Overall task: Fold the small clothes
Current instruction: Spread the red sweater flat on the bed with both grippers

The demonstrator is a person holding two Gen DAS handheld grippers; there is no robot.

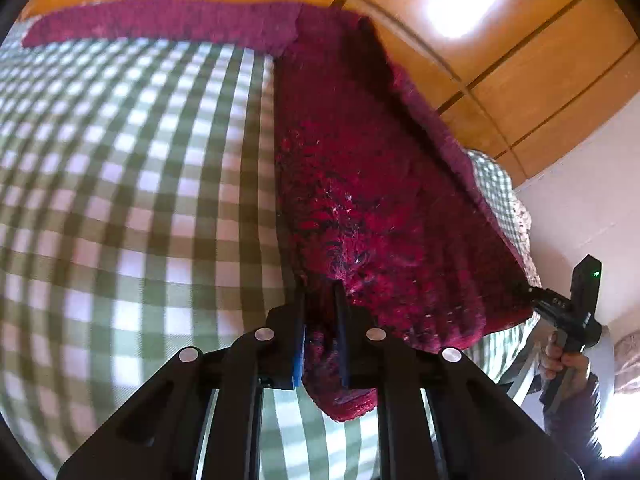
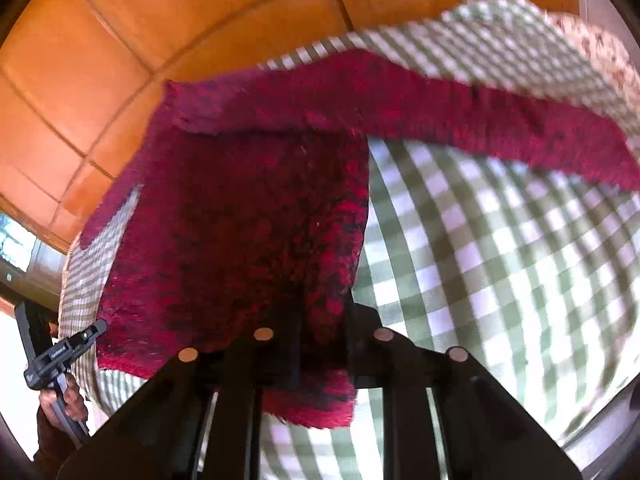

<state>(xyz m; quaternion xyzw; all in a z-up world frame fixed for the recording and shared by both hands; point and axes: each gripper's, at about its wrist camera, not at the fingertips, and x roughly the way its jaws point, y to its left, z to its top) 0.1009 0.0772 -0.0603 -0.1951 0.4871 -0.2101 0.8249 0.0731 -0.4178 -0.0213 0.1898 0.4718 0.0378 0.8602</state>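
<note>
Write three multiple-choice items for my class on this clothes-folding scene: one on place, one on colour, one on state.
1. Where does the fuzzy crimson knitted garment lie?
A. on the green-and-white checked cloth
B. on bare floor
C. in a basket

2. What colour is the tiled floor?
A. grey
B. orange-brown
C. blue

3. How does the left claw stand?
A. wide open
B. shut on nothing
C. shut on the garment's edge

Answers: 1 A, checked fabric shows around the garment; 2 B, orange-brown tiles beyond the cloth; 3 C, red knit is pinched between its fingers.

Matte black two-finger left gripper (image 1: 320,340) with silver round rivets and blue pad is showing; dark sleeve (image 1: 576,412) is covering the wrist.
</note>
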